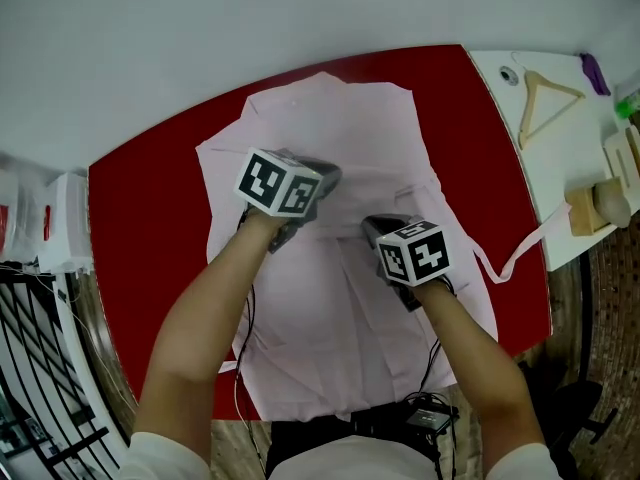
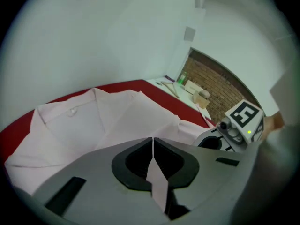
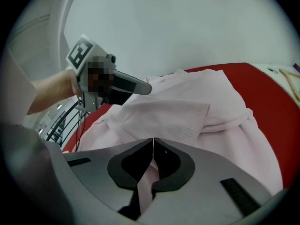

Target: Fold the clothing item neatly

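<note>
A pale pink shirt (image 1: 330,158) lies spread on the red table (image 1: 140,198), its collar toward the far edge. My left gripper (image 2: 153,144) is shut on a fold of the pink shirt (image 2: 112,116); a strip of the fabric shows between its jaws. In the head view the left gripper (image 1: 325,180) is over the shirt's middle. My right gripper (image 3: 153,146) is likewise shut on a fold of the shirt (image 3: 187,111), and the right gripper (image 1: 372,230) sits just right of centre in the head view. A pink sleeve or tie (image 1: 520,253) trails over the table's right edge.
A white side table (image 1: 540,138) stands at the right with a wooden hanger (image 1: 545,98), wooden blocks (image 1: 600,203) and a purple item (image 1: 594,72). A black metal rack (image 1: 40,368) is at the lower left. Cables hang by the table's near edge.
</note>
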### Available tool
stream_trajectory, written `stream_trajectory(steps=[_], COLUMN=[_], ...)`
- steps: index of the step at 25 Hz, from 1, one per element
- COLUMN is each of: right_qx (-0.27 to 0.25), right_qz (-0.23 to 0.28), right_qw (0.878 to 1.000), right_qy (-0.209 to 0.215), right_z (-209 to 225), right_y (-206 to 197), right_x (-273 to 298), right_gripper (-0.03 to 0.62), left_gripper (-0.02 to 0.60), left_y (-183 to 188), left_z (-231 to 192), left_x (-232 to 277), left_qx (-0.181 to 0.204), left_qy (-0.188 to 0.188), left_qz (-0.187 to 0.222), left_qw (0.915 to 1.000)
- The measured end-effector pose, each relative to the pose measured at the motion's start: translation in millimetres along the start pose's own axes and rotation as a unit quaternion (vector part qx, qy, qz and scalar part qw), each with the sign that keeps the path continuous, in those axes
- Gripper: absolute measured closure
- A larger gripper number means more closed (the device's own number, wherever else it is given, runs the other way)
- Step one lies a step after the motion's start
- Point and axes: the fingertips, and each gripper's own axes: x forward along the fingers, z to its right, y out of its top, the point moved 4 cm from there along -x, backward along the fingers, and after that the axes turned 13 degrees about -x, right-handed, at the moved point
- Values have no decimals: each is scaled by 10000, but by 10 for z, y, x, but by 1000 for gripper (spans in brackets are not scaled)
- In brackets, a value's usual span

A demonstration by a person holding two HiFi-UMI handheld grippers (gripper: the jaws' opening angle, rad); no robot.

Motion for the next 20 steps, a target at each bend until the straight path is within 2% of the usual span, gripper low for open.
stream_trajectory(steps=[4,7,9,14,17,20], right_qx=[2,-56,-94,-124,-62,-64], right_qz=[-142,-198,-210,-13,344,574], right_qw=[9999,9998,9997,9999,9994,9983], right_qy=[-36,-68,-89,-49,-73,-89], right_z=[12,5,-1,-6,30,69], right_y=[-100,-133,-138,-118,-102,-113], right_x=[10,10,8,-9,-114,-225], right_gripper=[575,576,576,574,574,574], left_gripper=[568,568,569,571,571,571], left_y=[-36,-47,-40,-33,17,21], left_z=[-120,-262,-296,-287,-152,-11], left_x=[389,484,491,403,199,-86], left_qx=[37,-80,-233,-621,-752,-899], left_qy=[277,476,419,181,-120,-396], left_qz=[-679,-797,-738,-291,266,909], left_qw=[9973,9956,9961,9975,9967,9910])
